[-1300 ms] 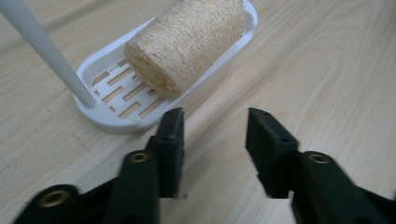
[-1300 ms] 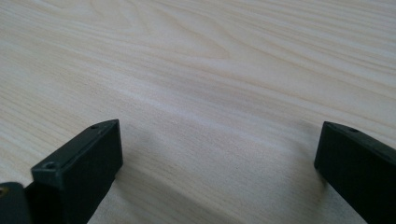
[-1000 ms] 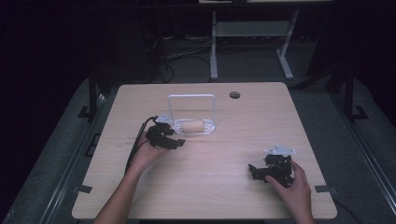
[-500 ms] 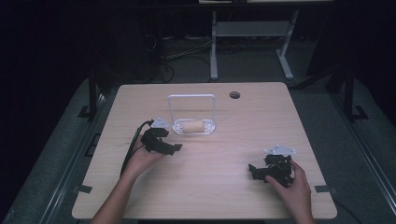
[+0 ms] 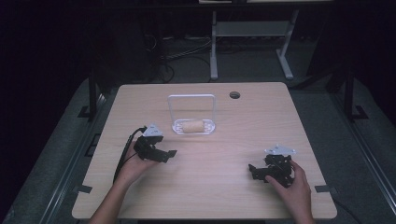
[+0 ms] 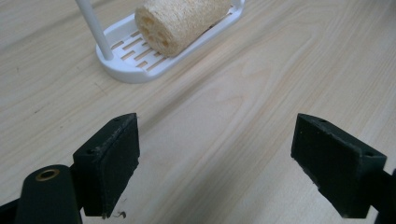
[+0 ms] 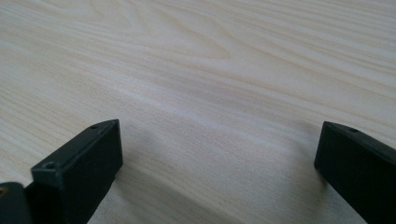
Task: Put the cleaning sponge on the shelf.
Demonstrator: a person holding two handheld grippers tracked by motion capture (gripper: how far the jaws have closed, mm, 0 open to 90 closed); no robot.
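A tan loofah sponge (image 5: 193, 126) lies in a white slotted dish (image 5: 210, 129) with a tall white loop handle (image 5: 192, 96), at the middle of the table. In the left gripper view the loofah (image 6: 180, 21) and the dish (image 6: 135, 65) lie ahead, apart from the jaws. My left gripper (image 5: 167, 155) hovers near the table down-left of the dish; its jaws have just been opening and stand open with nothing between them (image 6: 215, 170). My right gripper (image 5: 253, 171) rests low at the table's front right, open over bare wood (image 7: 217, 172).
The light wooden table (image 5: 224, 196) has a round dark cable hole (image 5: 234, 95) at the back right. A black cable (image 5: 125, 154) trails from the left gripper toward the table's left front. Dark floor and a white metal frame (image 5: 247, 32) lie beyond the far edge.
The left gripper has drawn back from the dish toward the near left, leaving the loofah lying in the dish. The right gripper has stayed in place.
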